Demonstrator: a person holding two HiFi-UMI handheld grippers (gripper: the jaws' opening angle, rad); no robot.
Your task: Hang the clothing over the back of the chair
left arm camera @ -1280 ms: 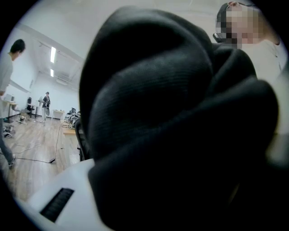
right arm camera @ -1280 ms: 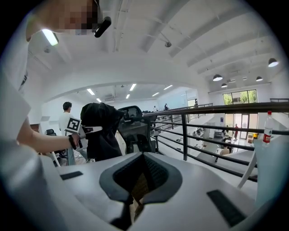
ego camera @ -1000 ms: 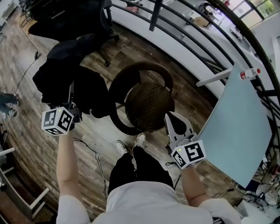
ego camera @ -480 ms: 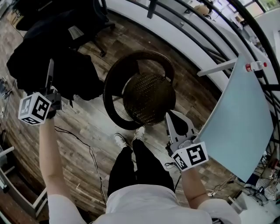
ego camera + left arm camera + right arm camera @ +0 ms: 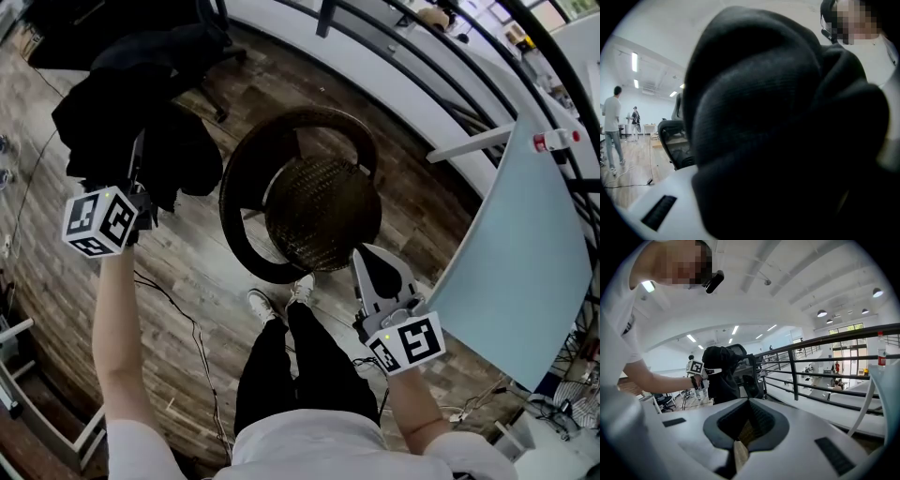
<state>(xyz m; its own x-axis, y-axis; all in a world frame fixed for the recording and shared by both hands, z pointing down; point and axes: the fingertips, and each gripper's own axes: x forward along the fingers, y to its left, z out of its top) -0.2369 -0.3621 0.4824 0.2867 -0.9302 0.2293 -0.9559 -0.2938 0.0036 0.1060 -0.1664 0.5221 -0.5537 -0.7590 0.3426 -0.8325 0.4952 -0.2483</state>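
Note:
A black garment hangs bunched to the left of the chair, with my left gripper shut on it. The cloth fills nearly the whole left gripper view and hides the jaws there. In the right gripper view the garment dangles from the left gripper beyond the chair. The round dark wooden chair with a woven seat stands at the centre. My right gripper hovers by the chair's near right edge, shut and holding nothing.
A black office chair stands behind the garment. A metal railing curves along the far side. A pale blue tabletop with a red-capped bottle is at the right. A cable lies on the wooden floor; the person's feet touch the chair's front.
The left gripper with the garment has swung out to the left, away from the chair, then come a little back toward it. The right gripper has hardly moved.

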